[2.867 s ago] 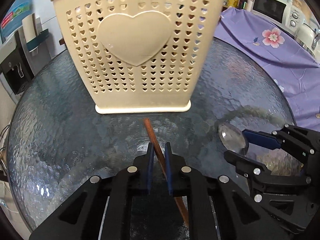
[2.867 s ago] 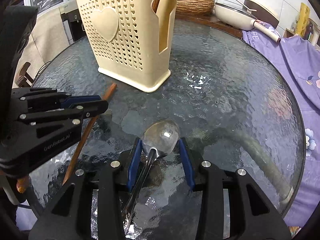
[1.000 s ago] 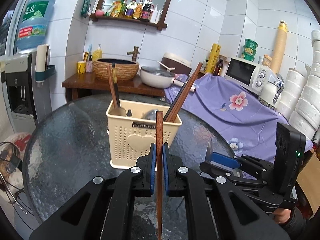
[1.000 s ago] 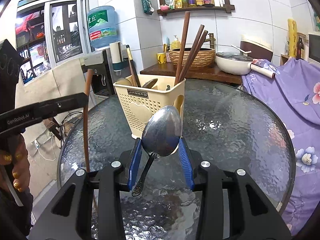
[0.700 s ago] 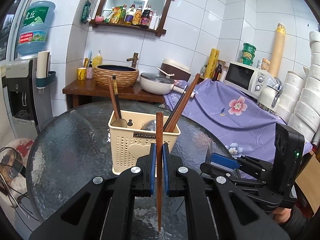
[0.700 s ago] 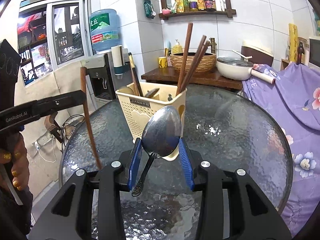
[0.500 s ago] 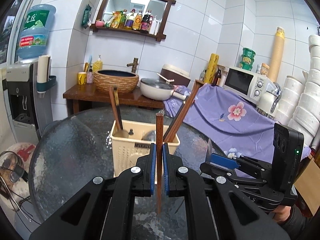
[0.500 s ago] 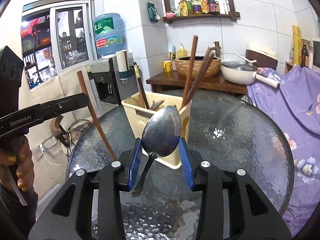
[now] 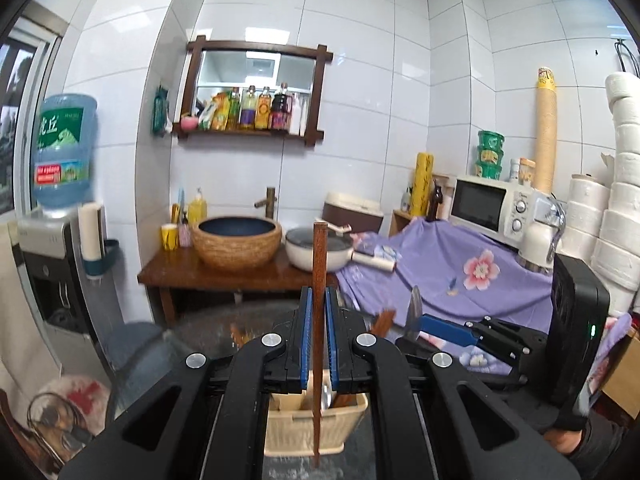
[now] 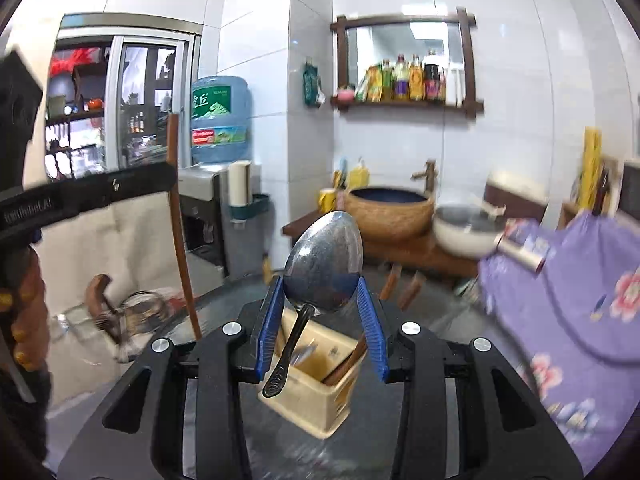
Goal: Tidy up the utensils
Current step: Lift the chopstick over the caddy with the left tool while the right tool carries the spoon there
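My left gripper (image 9: 319, 300) is shut on a brown wooden chopstick (image 9: 319, 256) that stands upright between the blue pads, its lower end hanging in front of the cream utensil basket (image 9: 308, 428). My right gripper (image 10: 321, 292) is shut on the bowl of a steel spoon (image 10: 324, 260), whose dark handle hangs down over the same basket (image 10: 316, 396). The basket stands on the round glass table (image 10: 280, 432) below both grippers and holds several chopsticks. In the right wrist view the left gripper (image 10: 170, 178) with its chopstick (image 10: 182, 248) is at the left; in the left wrist view the right gripper (image 9: 416, 330) is at the right.
Behind the table, a wooden counter (image 9: 224, 272) carries a woven basin (image 9: 237, 242) and a white pan (image 9: 320, 254). A purple flowered cloth (image 9: 452, 276) covers furniture at the right, with a microwave (image 9: 500, 208) on it. A water dispenser (image 9: 56, 216) stands at the left.
Both grippers have risen with their utensils; the basket and table have dropped low in both views, now partly hidden behind the fingers. The grips are unchanged.
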The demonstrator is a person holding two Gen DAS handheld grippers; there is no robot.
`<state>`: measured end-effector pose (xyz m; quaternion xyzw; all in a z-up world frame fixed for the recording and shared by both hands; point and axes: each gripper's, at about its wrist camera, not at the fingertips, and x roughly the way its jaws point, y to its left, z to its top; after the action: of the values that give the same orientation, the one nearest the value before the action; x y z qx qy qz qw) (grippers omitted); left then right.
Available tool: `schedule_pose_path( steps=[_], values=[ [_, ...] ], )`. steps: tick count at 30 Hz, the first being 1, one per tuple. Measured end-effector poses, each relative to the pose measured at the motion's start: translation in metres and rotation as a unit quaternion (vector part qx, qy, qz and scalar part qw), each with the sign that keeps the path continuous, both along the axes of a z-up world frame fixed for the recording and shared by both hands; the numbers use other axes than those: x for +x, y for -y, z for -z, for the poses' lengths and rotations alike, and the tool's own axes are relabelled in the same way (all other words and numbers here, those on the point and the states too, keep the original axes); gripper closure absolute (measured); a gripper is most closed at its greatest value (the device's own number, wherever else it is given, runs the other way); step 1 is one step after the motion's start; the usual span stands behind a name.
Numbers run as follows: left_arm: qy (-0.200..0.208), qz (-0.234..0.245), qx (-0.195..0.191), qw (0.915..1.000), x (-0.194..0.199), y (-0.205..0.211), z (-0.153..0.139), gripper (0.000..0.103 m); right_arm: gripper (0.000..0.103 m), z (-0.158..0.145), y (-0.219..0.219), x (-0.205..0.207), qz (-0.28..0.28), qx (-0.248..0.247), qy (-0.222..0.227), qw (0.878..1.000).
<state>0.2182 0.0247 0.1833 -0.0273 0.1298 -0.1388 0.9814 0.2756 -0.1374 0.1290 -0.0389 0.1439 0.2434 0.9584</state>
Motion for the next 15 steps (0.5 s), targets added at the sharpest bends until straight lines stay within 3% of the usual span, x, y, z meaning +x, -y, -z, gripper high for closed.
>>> schedule_pose_path(
  steps=[8,15],
  values=[
    [0.010,-0.027,0.009,0.9996,0.038,0.005,-0.013,0.096,0.065,-0.009,-0.027,0.020,0.034,-0.061,0.055,0.996],
    [-0.017,-0.055,-0.008,0.9983,0.070,-0.010,0.021,0.096,0.065,0.024,-0.039,0.033,0.041,-0.080,0.041,0.995]
  ],
)
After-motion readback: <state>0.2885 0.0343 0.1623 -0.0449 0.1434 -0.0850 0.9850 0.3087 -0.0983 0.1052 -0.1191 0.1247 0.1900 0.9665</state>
